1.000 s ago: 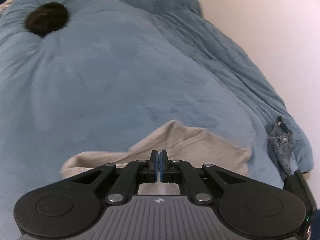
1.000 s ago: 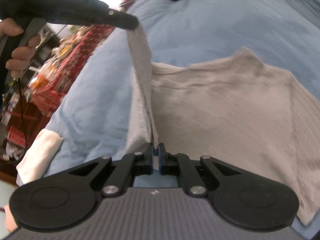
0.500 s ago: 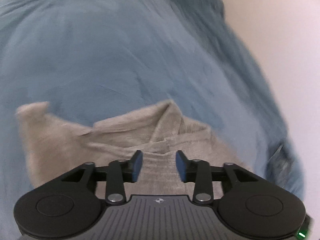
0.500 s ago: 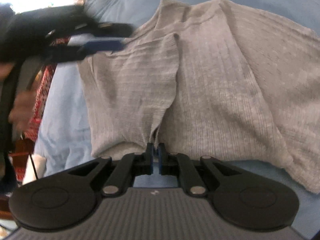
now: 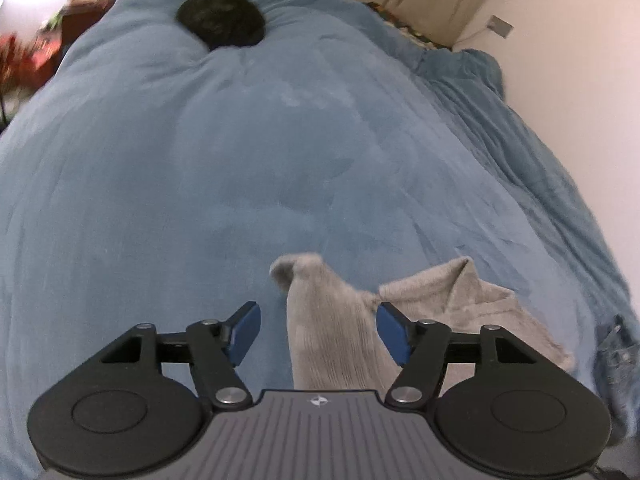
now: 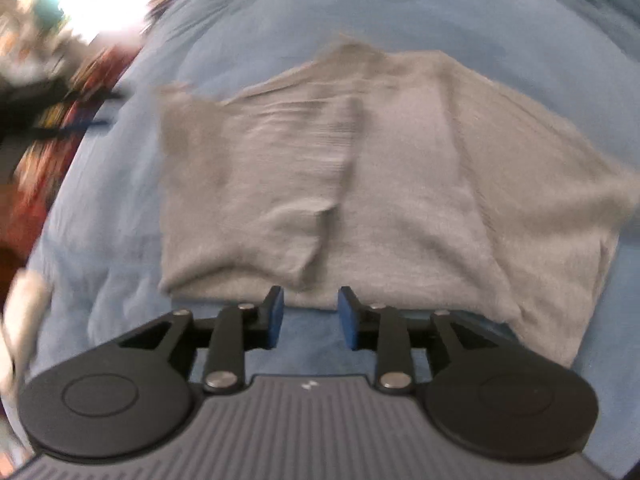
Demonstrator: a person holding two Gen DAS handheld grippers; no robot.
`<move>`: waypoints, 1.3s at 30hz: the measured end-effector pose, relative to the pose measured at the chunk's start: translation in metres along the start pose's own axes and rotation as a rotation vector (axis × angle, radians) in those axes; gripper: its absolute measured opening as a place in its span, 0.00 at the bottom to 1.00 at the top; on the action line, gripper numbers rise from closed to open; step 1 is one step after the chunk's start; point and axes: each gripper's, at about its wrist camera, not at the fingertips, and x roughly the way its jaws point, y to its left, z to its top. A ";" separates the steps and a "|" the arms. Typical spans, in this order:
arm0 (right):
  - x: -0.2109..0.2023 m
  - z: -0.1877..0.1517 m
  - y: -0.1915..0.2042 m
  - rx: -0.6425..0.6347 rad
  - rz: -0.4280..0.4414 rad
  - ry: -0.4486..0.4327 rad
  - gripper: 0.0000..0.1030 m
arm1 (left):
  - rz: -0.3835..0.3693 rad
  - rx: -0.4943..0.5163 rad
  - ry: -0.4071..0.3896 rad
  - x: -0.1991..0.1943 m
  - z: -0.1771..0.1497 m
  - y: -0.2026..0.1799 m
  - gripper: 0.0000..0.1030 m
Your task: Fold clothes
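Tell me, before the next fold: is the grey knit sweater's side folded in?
Folded: one flap of the grey knit sweater lies over its middle.

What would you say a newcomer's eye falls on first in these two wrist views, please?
First, the grey ribbed knit top, lying partly folded on the blue blanket that fills both views. Next, the two grippers at the bottom edge: the left gripper and the right gripper both have their jaws opening, pressing on nothing. Last, a black furry lump sits near the blanket's far end.
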 end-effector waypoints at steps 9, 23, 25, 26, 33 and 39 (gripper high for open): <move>0.038 0.007 0.091 -0.252 0.064 0.031 0.32 | -0.073 -0.074 0.102 0.045 0.020 0.031 0.36; 0.110 0.013 0.149 -0.353 -0.038 0.075 0.11 | -0.163 -0.055 0.217 0.077 0.040 0.049 0.32; 0.113 0.015 0.147 -0.346 -0.035 0.081 0.08 | -0.167 -0.041 0.238 0.081 0.040 0.049 0.08; 0.114 0.017 0.146 -0.342 -0.030 0.084 0.07 | -0.163 -0.029 0.247 0.083 0.040 0.049 0.08; 0.111 0.020 0.150 -0.335 0.006 0.097 0.06 | -0.176 -0.013 0.274 0.084 0.043 0.068 0.07; 0.126 0.018 0.164 -0.352 0.001 0.108 0.06 | -0.184 -0.089 0.290 0.088 0.032 0.113 0.06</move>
